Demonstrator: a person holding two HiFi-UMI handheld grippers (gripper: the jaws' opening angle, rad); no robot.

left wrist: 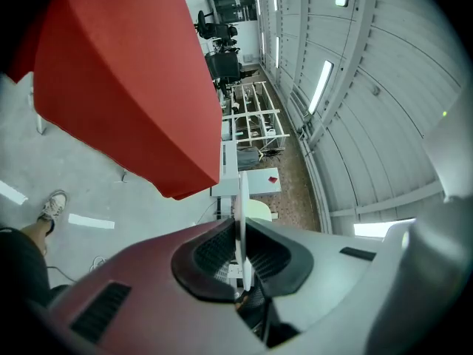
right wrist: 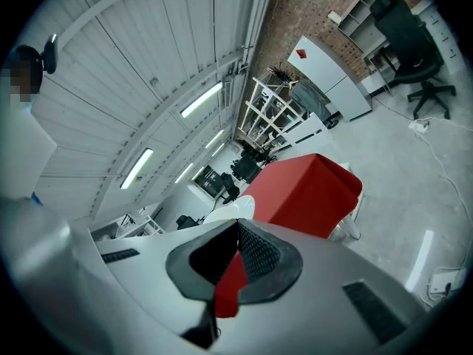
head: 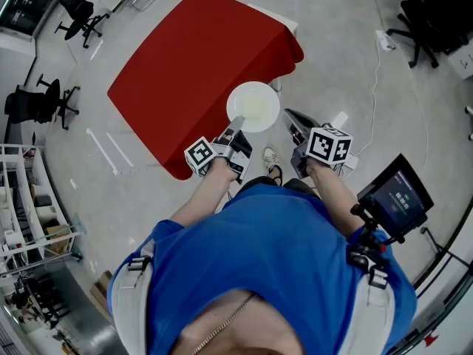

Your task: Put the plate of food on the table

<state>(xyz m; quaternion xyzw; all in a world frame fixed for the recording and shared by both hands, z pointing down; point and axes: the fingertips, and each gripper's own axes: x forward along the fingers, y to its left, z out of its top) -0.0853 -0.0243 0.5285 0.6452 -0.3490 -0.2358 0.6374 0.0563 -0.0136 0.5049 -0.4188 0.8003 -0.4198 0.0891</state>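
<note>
A white plate [head: 253,106] with pale food in its middle hangs over the near corner of the red-clothed table [head: 192,65]. My left gripper [head: 236,122] is shut on the plate's near rim. In the left gripper view the plate [left wrist: 240,205] shows edge-on as a thin white line pinched between the dark pads, with the red table [left wrist: 126,72] ahead and to the left. My right gripper [head: 290,115] is just right of the plate and apart from it. Its jaws meet at the tips [right wrist: 238,231] with no object seen between them; the plate [right wrist: 228,211] shows beyond them on the left.
Grey floor surrounds the table [right wrist: 310,191]. Black office chairs [head: 48,102] and a white shelf rack [head: 29,205] stand at the left. A dark screen on a stand [head: 395,198] is at my right. A cable [head: 377,65] and white tape strips [head: 103,150] lie on the floor.
</note>
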